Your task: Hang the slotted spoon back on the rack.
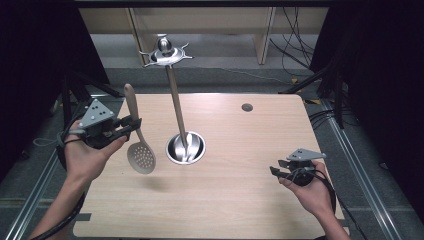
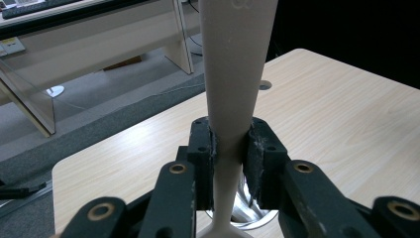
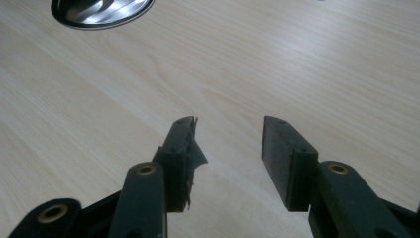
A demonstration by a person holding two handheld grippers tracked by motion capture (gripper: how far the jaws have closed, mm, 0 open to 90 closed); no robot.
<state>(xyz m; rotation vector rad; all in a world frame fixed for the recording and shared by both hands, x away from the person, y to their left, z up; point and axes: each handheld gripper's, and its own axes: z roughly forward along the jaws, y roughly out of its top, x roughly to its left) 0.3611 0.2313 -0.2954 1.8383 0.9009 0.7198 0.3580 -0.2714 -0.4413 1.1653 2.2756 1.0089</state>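
Observation:
A beige slotted spoon (image 1: 141, 155) hangs above the left part of the wooden table (image 1: 235, 200), its perforated head down and its handle (image 2: 233, 69) pointing up. My left gripper (image 1: 131, 123) is shut on the spoon's neck, with the pads (image 2: 202, 148) pressed on both sides. A metal utensil stand (image 1: 185, 148) has its round base at the table's middle, a thin pole and a hooked crown (image 1: 165, 52) on top. My right gripper (image 1: 276, 168) is open low over the table's right side, nothing between its fingertips (image 3: 285, 144).
A small round grommet (image 1: 247, 107) sits near the table's far edge. Cables (image 1: 292, 45) lie on the floor beyond the table at the right. Wooden furniture legs (image 1: 264, 35) stand behind the table. The stand's shiny base (image 3: 101, 11) lies ahead of the right gripper.

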